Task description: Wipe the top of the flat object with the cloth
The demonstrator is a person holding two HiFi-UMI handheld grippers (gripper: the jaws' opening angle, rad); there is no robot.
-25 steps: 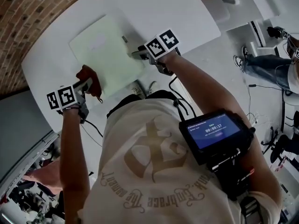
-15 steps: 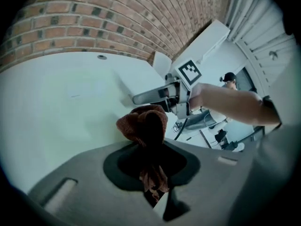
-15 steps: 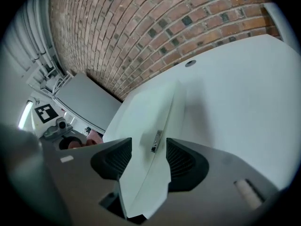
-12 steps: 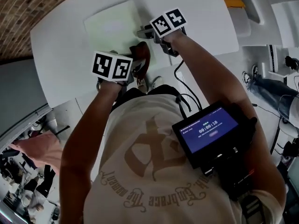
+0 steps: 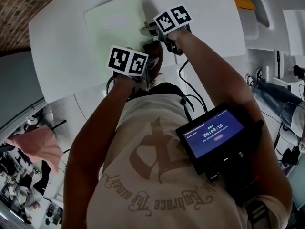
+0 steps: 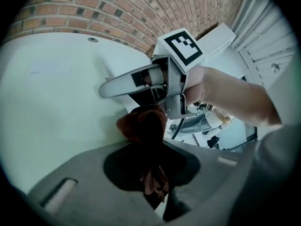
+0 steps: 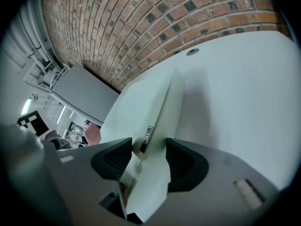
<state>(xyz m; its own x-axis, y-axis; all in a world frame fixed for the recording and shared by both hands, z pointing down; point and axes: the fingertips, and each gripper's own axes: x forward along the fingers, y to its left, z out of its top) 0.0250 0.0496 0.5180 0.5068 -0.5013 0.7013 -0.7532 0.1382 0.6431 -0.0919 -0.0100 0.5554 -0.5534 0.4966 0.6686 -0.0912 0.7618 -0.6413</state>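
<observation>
Nearest: the person's torso, with a lit screen unit [image 5: 213,133] strapped at the right side. Next: left gripper [image 6: 151,166], jaws closed on a bunched rust-brown cloth [image 6: 142,126]. The wad sticks out past the tips and a frayed end hangs back between the pads. In the head view it is poised at the near right corner of the board [image 5: 114,25], apparently just off its near edge rather than on top. Beside it: right gripper [image 7: 148,145], whose jaws have just been opening and now stand wide, straddling the board's right edge, which runs deep between them. Whether the pads touch that edge is hard to judge from its own view; no firm clamp is evident. Beyond: the board itself, pale green and flat, with a small metal fitting on the straddled edge, lying on a white table [image 5: 62,46]. Farthest: a brick wall [image 7: 141,27] behind the table. Step in hand, by judgement: the approach, with wiping not yet begun. The next move calls for the right jaws to steady the board, and for the cloth to be lowered flat onto the top face and swept across it with even pressure.
</observation>
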